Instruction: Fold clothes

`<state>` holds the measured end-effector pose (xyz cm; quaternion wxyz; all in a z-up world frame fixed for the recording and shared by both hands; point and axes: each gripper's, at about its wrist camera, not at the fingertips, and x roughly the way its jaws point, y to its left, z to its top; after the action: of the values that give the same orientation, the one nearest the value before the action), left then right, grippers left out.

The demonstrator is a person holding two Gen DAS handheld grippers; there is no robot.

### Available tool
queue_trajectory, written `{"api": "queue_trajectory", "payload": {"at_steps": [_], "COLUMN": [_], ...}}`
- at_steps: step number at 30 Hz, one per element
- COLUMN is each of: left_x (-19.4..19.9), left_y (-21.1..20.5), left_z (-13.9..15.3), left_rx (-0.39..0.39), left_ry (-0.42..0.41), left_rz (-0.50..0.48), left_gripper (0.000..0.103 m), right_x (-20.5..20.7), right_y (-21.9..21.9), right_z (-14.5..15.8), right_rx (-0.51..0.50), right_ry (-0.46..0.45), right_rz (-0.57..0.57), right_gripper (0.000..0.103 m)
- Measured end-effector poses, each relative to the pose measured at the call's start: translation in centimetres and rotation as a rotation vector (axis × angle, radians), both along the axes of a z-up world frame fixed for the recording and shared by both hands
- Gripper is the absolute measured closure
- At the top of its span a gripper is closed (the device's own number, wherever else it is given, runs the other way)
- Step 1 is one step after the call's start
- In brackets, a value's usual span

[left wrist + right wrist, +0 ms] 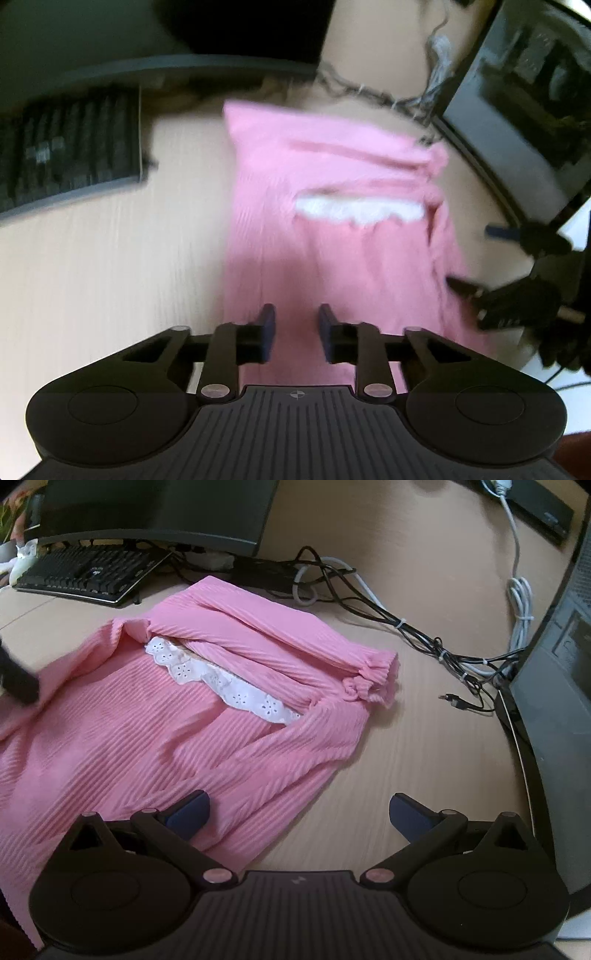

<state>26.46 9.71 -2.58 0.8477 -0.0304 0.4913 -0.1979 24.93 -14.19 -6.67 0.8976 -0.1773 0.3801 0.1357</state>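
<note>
A pink ribbed garment (155,738) with a white lace collar (221,685) lies on the light wooden desk (424,746), one sleeve folded across the top. It also shows, blurred, in the left wrist view (325,236). My left gripper (297,325) hovers over its near end, jaws partly open with a gap and nothing between them. My right gripper (299,812) is wide open over the garment's right edge, its left finger (188,812) above the fabric. The right gripper also shows in the left wrist view (509,299).
A black keyboard (85,572) and a monitor (155,509) stand at the back left. A bundle of black and white cables (369,602) runs across the back. A dark computer case (554,709) borders the right side.
</note>
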Motion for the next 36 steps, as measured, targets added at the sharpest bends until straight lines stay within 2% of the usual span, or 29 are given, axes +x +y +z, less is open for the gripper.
{"api": "queue_trajectory", "payload": {"at_steps": [5, 7, 9, 11, 12, 13, 14, 15, 16, 19, 24, 27, 29, 30, 34, 36], "left_x": [-1.2, -1.4, -1.5, -1.2, -0.6, 0.2, 1.3, 2.4, 3.6, 7.7, 14.2, 16.8, 18.0, 18.3, 19.5, 20.0], "left_y": [-2.5, -2.8, -2.2, -1.4, -1.0, -0.5, 0.0, 0.6, 0.9, 1.3, 0.6, 0.5, 0.9, 1.4, 1.9, 1.4], "left_z": [-1.1, -1.0, -0.2, 1.0, 1.8, 2.6, 3.2, 3.8, 4.1, 3.7, 1.1, -0.3, -0.8, -0.9, -1.7, -2.3], "left_rx": [-0.020, -0.047, -0.108, -0.170, -0.195, -0.215, -0.232, -0.248, -0.254, -0.218, -0.152, -0.106, -0.118, -0.149, -0.246, -0.252], "left_ry": [0.021, 0.046, 0.062, 0.056, 0.035, 0.011, -0.008, -0.026, -0.042, -0.078, -0.064, -0.053, -0.046, -0.044, -0.033, -0.031], "left_rz": [-0.107, -0.132, -0.157, -0.171, -0.162, -0.138, -0.100, -0.060, -0.023, 0.059, 0.134, 0.150, 0.165, 0.172, 0.197, 0.206], "left_gripper": [0.079, 0.075, 0.071, 0.062, 0.058, 0.051, 0.046, 0.046, 0.046, 0.055, 0.058, 0.058, 0.057, 0.057, 0.052, 0.052], "right_x": [0.4, 0.6, 1.3, 2.8, 3.6, 4.8, 6.1, 7.3, 8.6, 12.2, 15.4, 15.7, 16.2, 16.7, 19.8, 20.8], "right_y": [-0.3, -0.9, -1.8, -3.1, -3.8, -4.5, -4.7, -4.8, -4.8, -4.6, -4.0, -3.9, -4.4, -4.9, -6.4, -6.7], "right_z": [0.7, 1.8, 3.3, 4.6, 5.1, 5.5, 5.4, 5.2, 5.0, 3.7, 0.5, 1.7, 2.9, 3.2, 1.2, -0.1], "right_rx": [0.008, 0.065, 0.146, 0.239, 0.284, 0.324, 0.341, 0.352, 0.363, 0.356, 0.261, 0.250, 0.279, 0.299, 0.380, 0.420], "right_ry": [0.020, 0.019, 0.012, 0.005, 0.000, 0.009, 0.017, 0.025, 0.032, 0.055, 0.101, 0.051, 0.005, -0.009, 0.052, 0.096], "right_rz": [0.041, 0.044, 0.022, -0.027, -0.056, -0.078, -0.100, -0.123, -0.145, -0.198, -0.239, -0.224, -0.240, -0.264, -0.353, -0.378], "right_gripper": [0.000, 0.000, 0.000, 0.003, 0.014, 0.029, 0.039, 0.058, 0.065, 0.072, 0.071, 0.070, 0.056, 0.045, 0.044, 0.044]}}
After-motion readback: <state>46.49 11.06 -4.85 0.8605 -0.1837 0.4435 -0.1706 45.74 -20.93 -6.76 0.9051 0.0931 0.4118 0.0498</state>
